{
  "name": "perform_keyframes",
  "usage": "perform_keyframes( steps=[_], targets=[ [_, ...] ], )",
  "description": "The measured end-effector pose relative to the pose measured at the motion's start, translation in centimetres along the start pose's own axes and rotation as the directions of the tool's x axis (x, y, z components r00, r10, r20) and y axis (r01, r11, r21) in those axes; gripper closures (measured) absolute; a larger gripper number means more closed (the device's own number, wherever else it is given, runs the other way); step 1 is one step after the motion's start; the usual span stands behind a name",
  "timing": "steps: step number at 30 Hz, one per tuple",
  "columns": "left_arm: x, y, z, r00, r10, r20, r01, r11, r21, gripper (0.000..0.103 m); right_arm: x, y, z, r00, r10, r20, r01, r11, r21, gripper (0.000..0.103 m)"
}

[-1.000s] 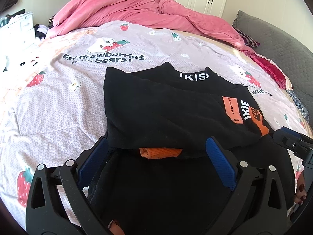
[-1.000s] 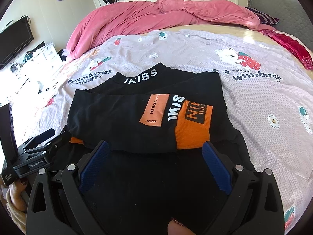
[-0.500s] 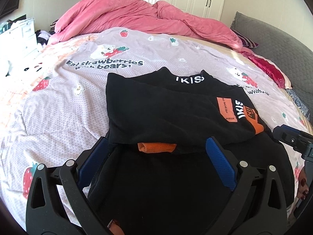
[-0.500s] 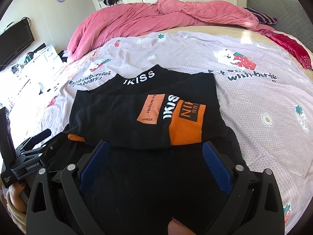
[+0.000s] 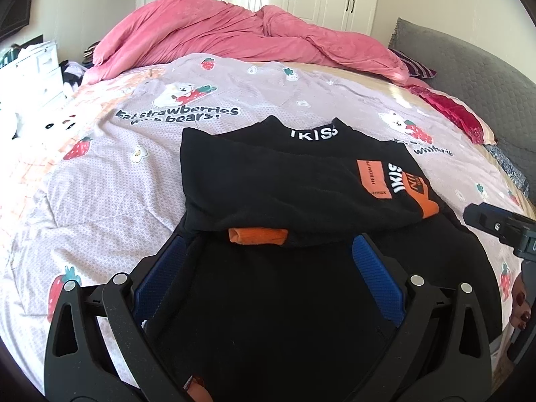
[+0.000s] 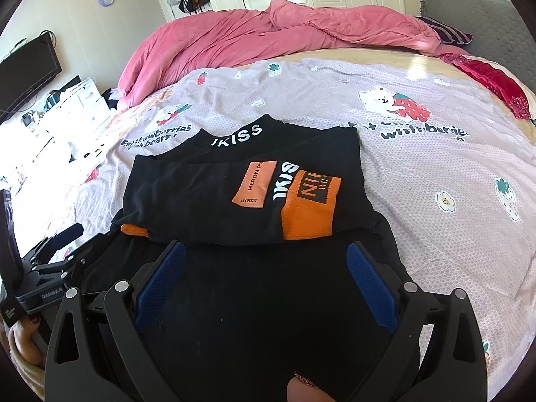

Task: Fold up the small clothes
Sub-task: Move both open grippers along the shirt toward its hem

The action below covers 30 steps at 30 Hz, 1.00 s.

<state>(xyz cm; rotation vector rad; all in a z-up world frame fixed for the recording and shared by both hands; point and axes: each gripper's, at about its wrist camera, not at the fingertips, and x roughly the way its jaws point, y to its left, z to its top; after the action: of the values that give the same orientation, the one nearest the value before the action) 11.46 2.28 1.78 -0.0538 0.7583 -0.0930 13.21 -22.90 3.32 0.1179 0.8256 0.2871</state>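
Both tools drawn back slightly; black top (image 6: 234, 197) seemingly unmoved.

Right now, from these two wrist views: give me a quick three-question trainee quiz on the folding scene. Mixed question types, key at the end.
1. True or false: the left claw and right claw are both spread open over the near part of the black sweater.
2. Multiple choice: what lies heaped at the far end of the bed? A) a grey towel B) a pink duvet C) a blue jacket
3. Fill in: the white letters on the sweater's collar read ____.

Key: 1 true. 2 B. 3 IKISS.
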Motion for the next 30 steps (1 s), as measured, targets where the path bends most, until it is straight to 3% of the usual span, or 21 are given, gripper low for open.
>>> perform_keyframes(
  steps=[11,30],
  targets=[
    [-1.1,-1.4,-1.6,1.0,0.005,-0.018,-0.004,0.999,0.053,0.009,-0.6,-0.5,-1.1,1.0,-0.001,-0.01,0.001,1.0,0.0,0.006],
    [-1.5,-0.5,-3.7,0.997,0.02,-0.068,-0.018,1.0,0.024,0.009,-1.3,-2.7,-4.0,0.996,-0.054,-0.071,0.054,0.999,-0.002,0.006]
  ],
)
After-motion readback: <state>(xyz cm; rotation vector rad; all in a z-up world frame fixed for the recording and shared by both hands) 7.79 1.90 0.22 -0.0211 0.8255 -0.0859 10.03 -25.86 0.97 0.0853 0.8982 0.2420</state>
